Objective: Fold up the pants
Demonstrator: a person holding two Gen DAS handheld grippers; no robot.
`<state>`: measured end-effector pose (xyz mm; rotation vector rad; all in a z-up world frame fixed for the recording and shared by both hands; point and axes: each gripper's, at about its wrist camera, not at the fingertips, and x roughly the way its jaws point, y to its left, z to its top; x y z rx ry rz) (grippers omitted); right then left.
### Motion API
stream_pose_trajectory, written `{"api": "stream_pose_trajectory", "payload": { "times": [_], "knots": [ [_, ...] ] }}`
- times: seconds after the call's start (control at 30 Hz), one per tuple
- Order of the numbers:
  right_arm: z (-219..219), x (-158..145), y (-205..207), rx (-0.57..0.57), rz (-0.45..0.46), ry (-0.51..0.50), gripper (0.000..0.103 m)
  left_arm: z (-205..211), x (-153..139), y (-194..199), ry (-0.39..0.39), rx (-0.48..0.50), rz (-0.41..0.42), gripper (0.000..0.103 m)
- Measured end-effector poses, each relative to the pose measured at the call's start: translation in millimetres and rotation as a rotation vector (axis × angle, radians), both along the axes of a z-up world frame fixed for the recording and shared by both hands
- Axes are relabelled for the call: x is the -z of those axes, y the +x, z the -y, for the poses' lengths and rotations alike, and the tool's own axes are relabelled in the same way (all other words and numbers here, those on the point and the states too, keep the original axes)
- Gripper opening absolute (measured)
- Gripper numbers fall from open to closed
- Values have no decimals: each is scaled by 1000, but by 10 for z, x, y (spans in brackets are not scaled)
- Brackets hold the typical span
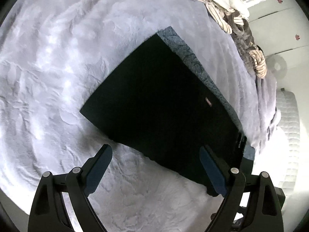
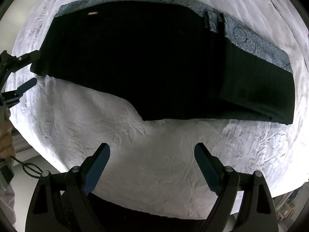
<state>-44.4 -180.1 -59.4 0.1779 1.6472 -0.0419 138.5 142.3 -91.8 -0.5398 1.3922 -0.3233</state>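
Note:
Black pants (image 1: 160,100) lie folded flat on a pale fluffy blanket (image 1: 48,67), with a blue-grey patterned strip (image 1: 193,58) along their far edge and a small red label. My left gripper (image 1: 156,147) is open at the pants' near edge, its right finger over the dark cloth, nothing pinched. In the right wrist view the pants (image 2: 144,58) stretch across the upper half, thicker at the right end. My right gripper (image 2: 152,146) hangs open above bare blanket (image 2: 154,164), short of the pants. The left gripper (image 2: 31,69) shows at the pants' left end, jaws apart.
A heap of striped and white clothes (image 1: 241,29) lies along the blanket's far right edge, with white cabinet doors (image 1: 280,19) behind. A white quilted surface (image 1: 289,125) sits to the right. A person's hand (image 2: 5,135) and a black cable (image 2: 29,168) are at the left.

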Motion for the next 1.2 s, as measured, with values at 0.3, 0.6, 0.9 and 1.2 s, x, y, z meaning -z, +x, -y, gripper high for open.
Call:
{"api": "stream_pose_trajectory", "payload": {
  "times": [0.3,0.6,0.9,1.2],
  "knots": [
    [5,131,-10,-1,-27,-6,91,454,238,-75,-91,-27,-21,92],
    [105,115,90,0,-12,4,91,571,129,1,-42,-50,14,92],
    [362,-122,454,7,104,41,91,851,77,82,202,-6,43,55],
    [207,-506,1249,-85,190,182,91,1198,-121,-103,489,158,257,38]
  ]
}}
